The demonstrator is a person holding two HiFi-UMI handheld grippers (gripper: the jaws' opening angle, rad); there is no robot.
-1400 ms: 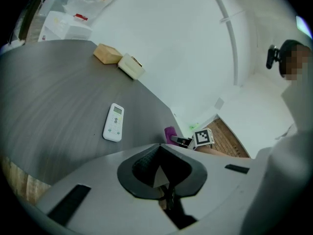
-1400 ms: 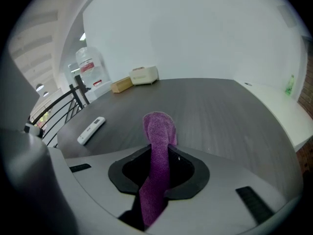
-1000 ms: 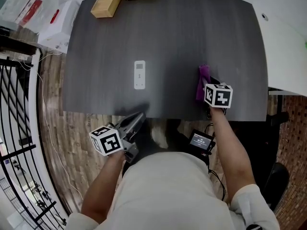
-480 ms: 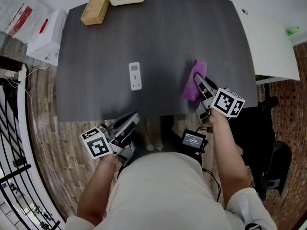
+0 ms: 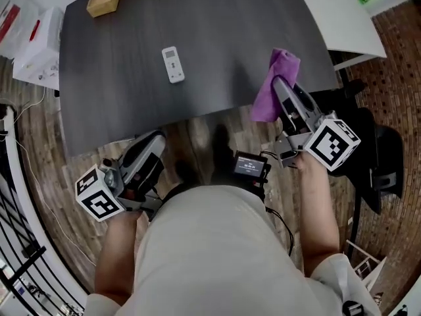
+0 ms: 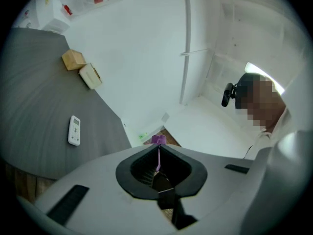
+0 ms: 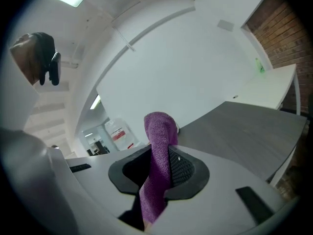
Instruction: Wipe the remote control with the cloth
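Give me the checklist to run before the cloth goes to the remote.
1. Grip of the right tool on the cloth: ok, jaws shut on it.
2. Access to the remote: ok, it lies flat on the table, nothing on it.
3. Contact of cloth and remote: not ok, they are apart, the cloth in the air near the table's edge.
4. State of the left tool: ok, shut, holds nothing.
5. Steadying of the remote: not ok, nothing touches it.

The remote control (image 5: 173, 64) is a slim white bar with a small screen at its far end. It lies flat and face up on the dark tabletop (image 5: 230, 38). The purple cloth (image 5: 266, 101) is bunched lengthwise and pinched in the right claw (image 5: 281, 87). It hangs in folds over the tabletop's near edge, well apart from the remote.
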